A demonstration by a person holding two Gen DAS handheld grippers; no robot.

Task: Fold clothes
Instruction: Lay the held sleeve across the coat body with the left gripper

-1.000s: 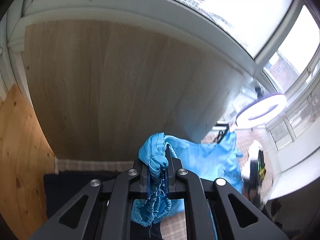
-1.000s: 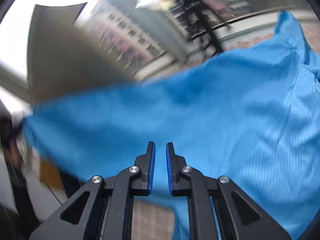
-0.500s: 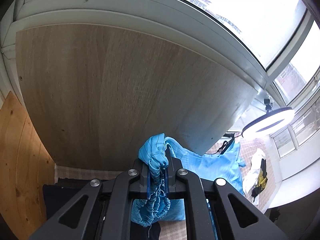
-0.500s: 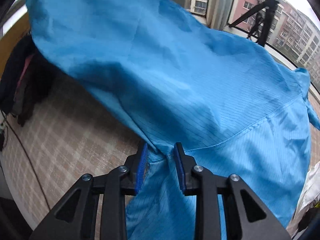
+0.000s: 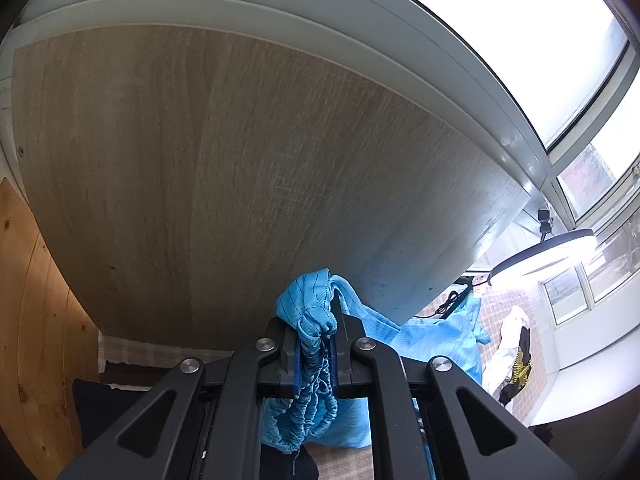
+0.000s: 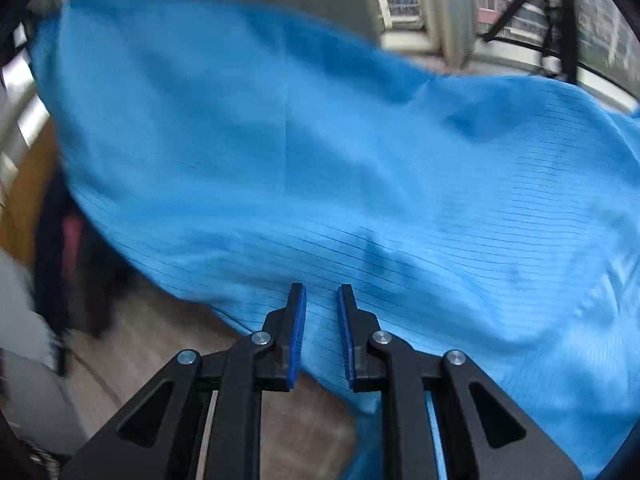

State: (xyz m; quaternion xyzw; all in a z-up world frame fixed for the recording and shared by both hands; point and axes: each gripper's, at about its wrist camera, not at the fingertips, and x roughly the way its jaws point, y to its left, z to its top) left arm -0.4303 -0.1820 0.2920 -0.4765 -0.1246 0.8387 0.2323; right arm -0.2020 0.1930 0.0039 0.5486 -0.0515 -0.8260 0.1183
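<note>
Left hand-held gripper (image 5: pixel 316 326) sits low in the centre of the left wrist view, its black fingers pressed together on a bunched, elastic-gathered edge of the blue garment (image 5: pixel 310 312). A knot of cloth bulges above the fingertips and a ruffled loop hangs down between the finger arms. More of the same cloth trails off to the lower right of that frame, hanging below the underside edge of a big pale wood-grain panel (image 5: pixel 240 180) that fills most of the picture. Orange-brown wooden boards (image 5: pixel 36 320) run down the left edge. At the right, a glowing ring light (image 5: pixel 548 252) sits by the bright windows (image 5: pixel 540 32), with a white and dark garment (image 5: pixel 512 356) hanging lower right.

Over to the right wrist view: the right hand-held gripper (image 6: pixel 321 312) is bottom centre, blue-padded fingers (image 6: pixel 298 332) spread with a clear gap between them and nothing pinched. The blue garment (image 6: pixel 340 160) stretches across nearly the whole frame, thin dark pinstripes visible, blurred toward the upper left. Its lower hem runs just behind the fingertips; whether it touches them I cannot tell. Dark clothing (image 6: pixel 68 248) shows blurred at the left edge, and a black tripod (image 6: pixel 560 8) stands against the window in the upper right.
</note>
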